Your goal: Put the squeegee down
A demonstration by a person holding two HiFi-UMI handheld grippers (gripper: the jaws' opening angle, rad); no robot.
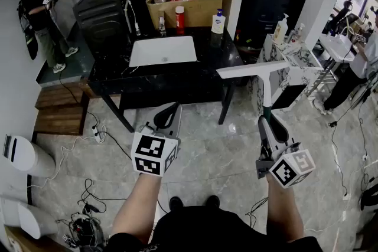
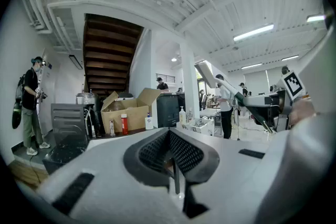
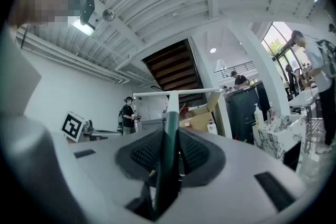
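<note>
Seemingly mid-carry, the right tongs (image 1: 267, 122) grasped the squeegee (image 1: 254, 69) upright before the counter (image 1: 208, 72). The left tongs (image 1: 167, 113) were clenched empty. Next, lower it onto the counter and release.

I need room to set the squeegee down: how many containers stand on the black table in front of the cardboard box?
3: a small clear bottle left, a red can middle, a white pump bottle right. More may sit inside the box.
</note>
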